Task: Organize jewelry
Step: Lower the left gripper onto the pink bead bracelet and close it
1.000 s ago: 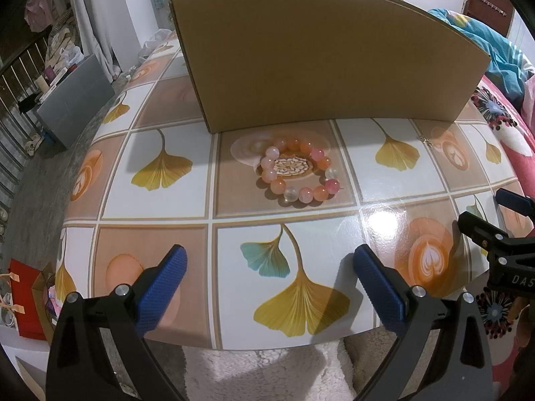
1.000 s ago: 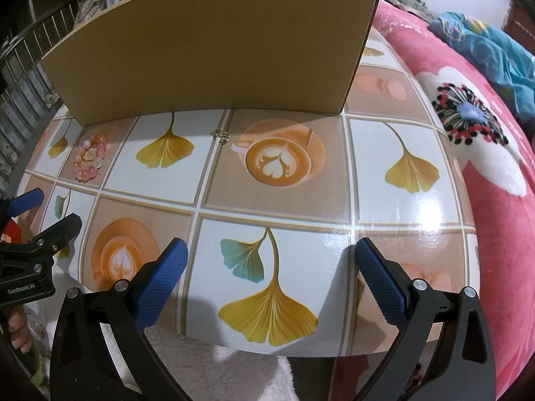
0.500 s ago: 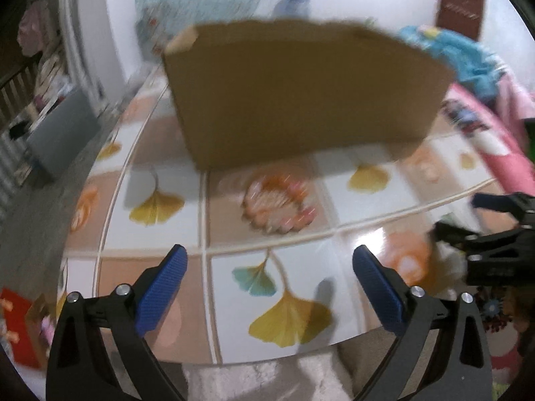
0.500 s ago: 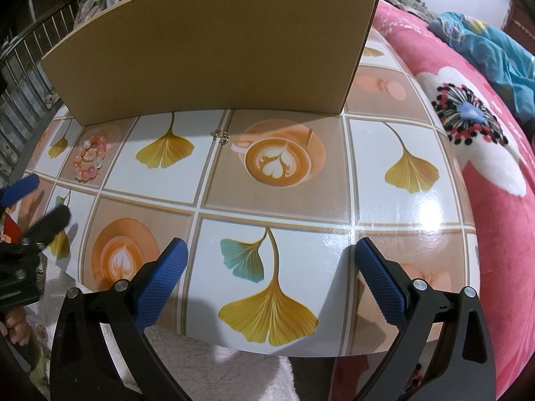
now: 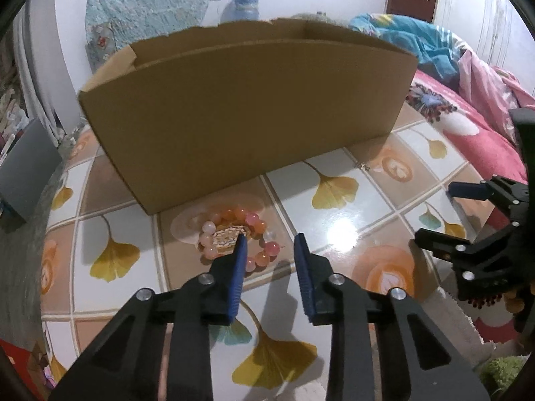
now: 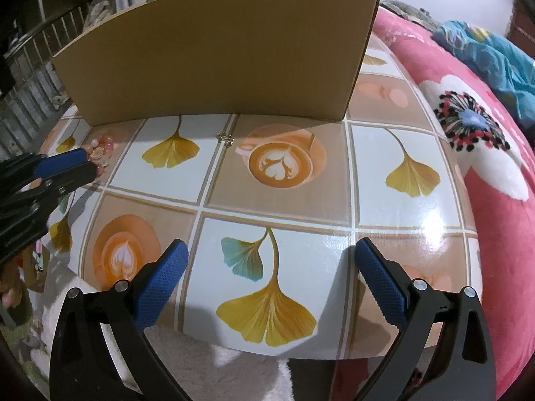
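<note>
Your left gripper (image 5: 269,244) hangs over the bracelet (image 5: 234,237), fingers narrowed but apart, gripping nothing; its left pad covers part of the ring. The bracelet is a loop of round, glossy beads in pink, orange and milky white, lying flat on the tabletop (image 5: 341,207) just before the box's (image 5: 240,113) near wall, toward the left edge. The top is shiny, printed with ginkgo-leaf and latte tiles. The box is plain matte cardboard, open-topped. Your right gripper (image 6: 269,260) stands wide and empty at the near edge. A small gold trinket (image 6: 227,138) lies before the box.
</note>
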{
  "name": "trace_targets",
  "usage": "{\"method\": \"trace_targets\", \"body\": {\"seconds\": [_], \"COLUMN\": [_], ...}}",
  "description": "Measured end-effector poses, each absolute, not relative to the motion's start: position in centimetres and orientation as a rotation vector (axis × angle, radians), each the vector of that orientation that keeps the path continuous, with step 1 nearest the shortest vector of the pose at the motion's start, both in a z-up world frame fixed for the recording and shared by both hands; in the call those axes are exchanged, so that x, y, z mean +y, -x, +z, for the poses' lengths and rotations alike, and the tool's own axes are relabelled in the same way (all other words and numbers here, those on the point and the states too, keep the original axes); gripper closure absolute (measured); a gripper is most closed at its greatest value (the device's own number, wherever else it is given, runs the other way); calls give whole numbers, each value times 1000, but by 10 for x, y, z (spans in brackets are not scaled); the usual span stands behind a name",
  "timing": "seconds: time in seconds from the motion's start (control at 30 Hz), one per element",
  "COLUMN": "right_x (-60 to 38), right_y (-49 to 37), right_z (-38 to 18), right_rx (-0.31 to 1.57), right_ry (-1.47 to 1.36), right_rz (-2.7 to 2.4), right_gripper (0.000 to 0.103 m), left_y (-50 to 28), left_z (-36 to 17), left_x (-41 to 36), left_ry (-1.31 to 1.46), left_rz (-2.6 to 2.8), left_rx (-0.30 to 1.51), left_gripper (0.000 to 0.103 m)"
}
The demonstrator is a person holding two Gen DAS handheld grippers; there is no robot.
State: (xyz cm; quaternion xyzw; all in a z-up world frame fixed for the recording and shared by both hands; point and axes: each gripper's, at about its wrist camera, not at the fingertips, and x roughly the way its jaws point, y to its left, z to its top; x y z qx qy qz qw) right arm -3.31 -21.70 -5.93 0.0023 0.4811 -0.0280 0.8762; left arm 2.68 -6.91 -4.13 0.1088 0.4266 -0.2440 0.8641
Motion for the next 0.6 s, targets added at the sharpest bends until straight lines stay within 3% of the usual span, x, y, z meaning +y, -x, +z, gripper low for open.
{"method": "trace_targets", "body": {"seconds": [0.23, 0.33, 0.6], "right_x": [-223, -229, -226], "right_y": [40, 40, 11], "right_z": [-57, -54, -40], "right_rx": [975, 954, 892], "right_ry": [10, -5, 42], "right_rz": [5, 40, 135], "right_gripper": [11, 25, 52], "left_y": [-32, -35, -36], "left_z": [-48, -47, -48], "left_x": [-74, -74, -72], "left_ry": [-280, -280, -253], "left_rz": [-512, -518, -533], "left_rx": [898, 898, 897], "left_gripper": [86, 93, 93]}}
